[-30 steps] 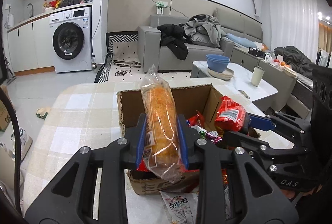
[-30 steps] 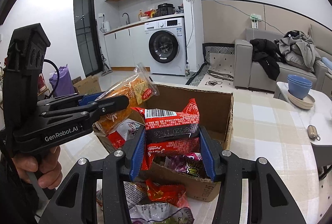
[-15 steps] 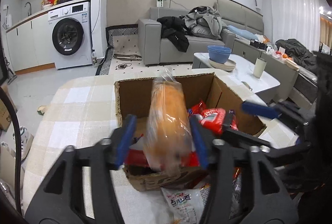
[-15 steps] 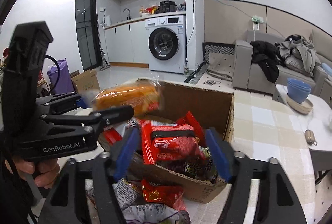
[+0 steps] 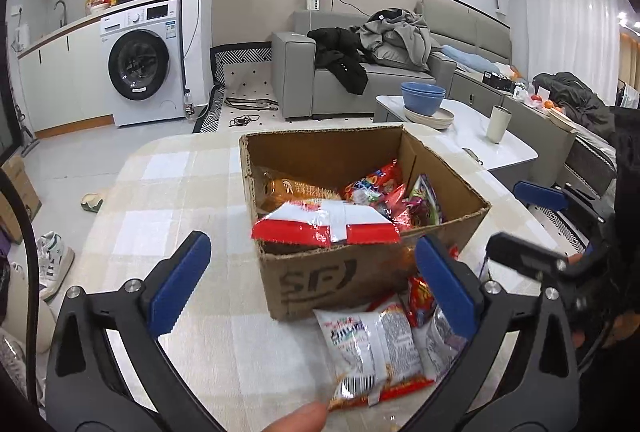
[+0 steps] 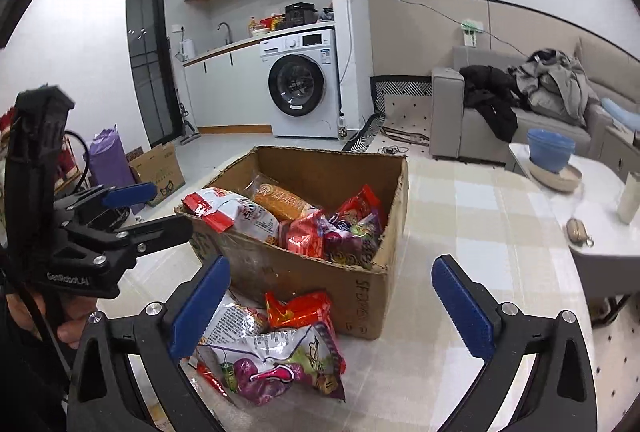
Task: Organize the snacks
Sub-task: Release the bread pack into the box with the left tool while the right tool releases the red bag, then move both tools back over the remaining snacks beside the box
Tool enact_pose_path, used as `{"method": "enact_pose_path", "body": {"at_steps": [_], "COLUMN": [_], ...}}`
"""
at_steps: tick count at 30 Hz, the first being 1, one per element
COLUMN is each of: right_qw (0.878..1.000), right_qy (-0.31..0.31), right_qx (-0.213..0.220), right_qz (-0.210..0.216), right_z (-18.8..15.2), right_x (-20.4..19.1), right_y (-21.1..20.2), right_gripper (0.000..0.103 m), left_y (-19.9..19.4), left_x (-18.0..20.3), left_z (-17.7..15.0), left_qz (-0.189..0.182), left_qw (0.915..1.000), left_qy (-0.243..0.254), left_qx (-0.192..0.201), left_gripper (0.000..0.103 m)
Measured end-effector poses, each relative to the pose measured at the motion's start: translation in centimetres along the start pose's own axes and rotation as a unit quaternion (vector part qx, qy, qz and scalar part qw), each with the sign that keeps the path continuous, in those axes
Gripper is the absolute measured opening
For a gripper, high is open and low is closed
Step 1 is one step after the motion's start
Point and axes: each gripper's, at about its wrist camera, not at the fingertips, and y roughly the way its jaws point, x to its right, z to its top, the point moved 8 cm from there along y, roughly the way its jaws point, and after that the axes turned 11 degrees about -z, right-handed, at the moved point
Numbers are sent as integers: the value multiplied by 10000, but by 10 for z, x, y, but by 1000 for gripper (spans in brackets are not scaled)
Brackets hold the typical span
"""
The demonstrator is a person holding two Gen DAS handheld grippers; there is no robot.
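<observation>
- The orange bread packet (image 5: 298,189) now lies inside the cardboard box (image 5: 344,276), along its far left wall; a second ago it stood clamped upright between the pads of the left hand-held gripper (image 5: 316,280).
- The red packet (image 6: 306,238) that the right hand-held gripper (image 6: 340,306) was pinching over the box now rests among the other snacks in it, beside a purple-and-green packet (image 6: 356,232) at the near right corner.
- A red-and-white bag (image 5: 326,226) lies across the box's near edge, partly overhanging the rim.
- Both hand-held grippers have just been opening and now stand released, jaws spread wide with nothing pressed between the pads; each looks down at the box from the near side.
- This reads as two drops completed together, so the box holds two more snacks.
- The job is not finished: a loose pile remains on the checked counter (image 5: 168,199) just in front of the box, including a white-and-red packet (image 5: 370,348) and a small red packet (image 6: 300,312) above a purple-and-green bag (image 6: 276,364).
- The likely next step is a reach to that pile, which already sits between and below the open jaws in both views.
- A fingertip (image 5: 296,418) shows at the bottom edge of the left view.
</observation>
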Motion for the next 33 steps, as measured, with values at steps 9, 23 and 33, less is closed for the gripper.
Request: {"method": "enact_pose_path", "body": {"at_steps": [9, 23, 33], "right_qw": [9998, 9992, 9987], "right_qy": [10, -190, -209], "right_qx": [-131, -241, -412], "right_qz": [149, 242, 200], "right_z": [-12, -33, -45], "right_x": [2, -8, 0], "right_y": [-7, -14, -13], "right_gripper": [102, 103, 103], "left_y": [-23, -32, -32], "left_x": [1, 6, 9], "left_z": [-25, -52, -59], "left_qz": [108, 194, 154], "left_qw": [9999, 9997, 9995], "left_qy": [-9, 56, 118], "left_qx": [-8, -142, -240], "left_gripper": [102, 102, 102]}}
